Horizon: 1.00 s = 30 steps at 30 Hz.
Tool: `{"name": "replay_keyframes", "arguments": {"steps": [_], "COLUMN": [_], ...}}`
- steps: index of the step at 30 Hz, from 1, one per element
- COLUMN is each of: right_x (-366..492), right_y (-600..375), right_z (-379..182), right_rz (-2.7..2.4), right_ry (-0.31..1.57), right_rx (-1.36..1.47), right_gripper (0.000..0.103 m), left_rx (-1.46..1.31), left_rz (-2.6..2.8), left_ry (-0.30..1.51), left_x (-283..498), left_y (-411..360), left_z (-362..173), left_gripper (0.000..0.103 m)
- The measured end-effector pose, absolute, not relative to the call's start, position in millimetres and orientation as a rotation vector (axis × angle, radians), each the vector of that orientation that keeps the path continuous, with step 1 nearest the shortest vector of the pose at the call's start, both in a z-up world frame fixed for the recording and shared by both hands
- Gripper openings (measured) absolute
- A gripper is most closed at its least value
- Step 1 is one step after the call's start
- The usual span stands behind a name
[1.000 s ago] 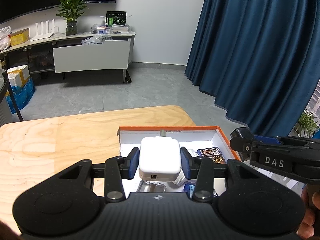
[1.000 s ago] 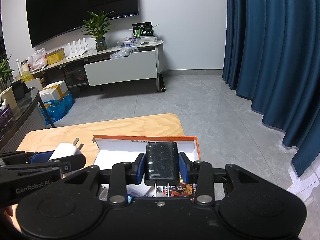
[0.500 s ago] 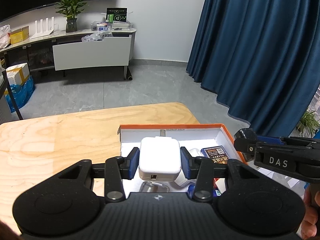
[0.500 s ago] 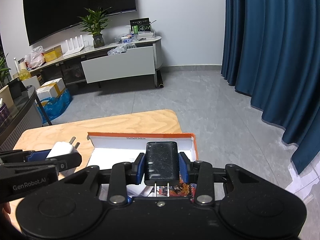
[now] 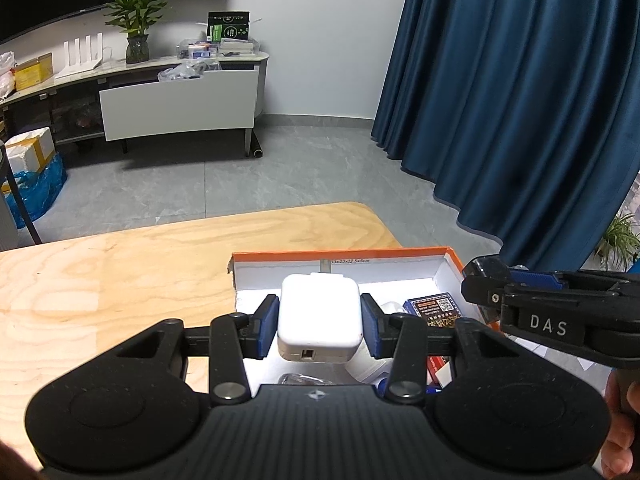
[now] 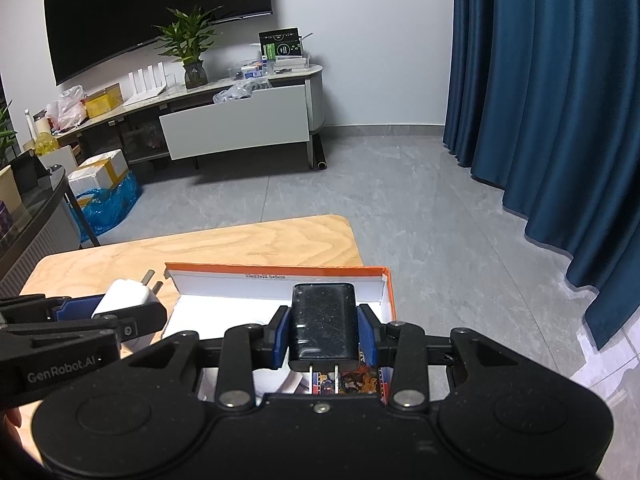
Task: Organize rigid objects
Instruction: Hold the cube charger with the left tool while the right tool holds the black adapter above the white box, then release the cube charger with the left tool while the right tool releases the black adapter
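On the wooden table (image 5: 120, 272), the left hand-held gripper (image 5: 320, 326) pinches a white charger (image 5: 319, 316) above the orange-rimmed box (image 5: 344, 254), its prongs pointing away. Just to its right, the right hand-held gripper (image 6: 324, 340) clamps a black charger (image 6: 323, 326) over the same box, prongs toward the camera.

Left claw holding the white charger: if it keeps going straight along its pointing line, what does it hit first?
Probably the far inner wall of the orange box: the left claw, shut on the white charger, aims there. Depth is unclear; it might reach the box floor first.
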State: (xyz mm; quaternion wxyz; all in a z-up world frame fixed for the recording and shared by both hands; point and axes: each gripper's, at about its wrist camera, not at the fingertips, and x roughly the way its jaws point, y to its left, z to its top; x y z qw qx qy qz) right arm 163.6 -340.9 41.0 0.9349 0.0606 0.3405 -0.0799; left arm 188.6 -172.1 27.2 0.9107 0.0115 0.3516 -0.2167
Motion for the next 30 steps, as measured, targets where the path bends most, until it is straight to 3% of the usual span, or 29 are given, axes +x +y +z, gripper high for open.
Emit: {"name": "replay_keyframes", "arguments": {"steps": [13,17,20,24,30], "right_x": [179.2,181.5,177.8,166.4,137.4], "right_y": [-345.3,-351.8,-352.9,-352.5,-343.6], "right_z": [34.9,34.6,38.8,49.3,69.5], "right_rz": [-0.161,-0.166,-0.184,-0.206,-0.216], "right_ry": [0.707,0.688,0.668,0.643,0.612], "right_rx": [0.131,0.173,0.170,0.146,0.114], "right_gripper": [0.044,0.055,0.055,0.056,0.073], "left_rx": [0.015,-0.048,-0.051,-0.056,-0.016], "left_rz": [-0.457,-0.537,-0.556,-0.542,-0.520], "left_ry": [0.749,0.771,0.771,0.762,0.725], "left_x": [206.1,219.5,222.6,217.2,191.0], "left_y": [-177.4,-181.2,-183.9,-177.8,-166.0], "left_z": [18.5,12.9,12.9,19.4,35.3], "left_gripper": [0.044,0.046,0.047,0.053,0.071]}}
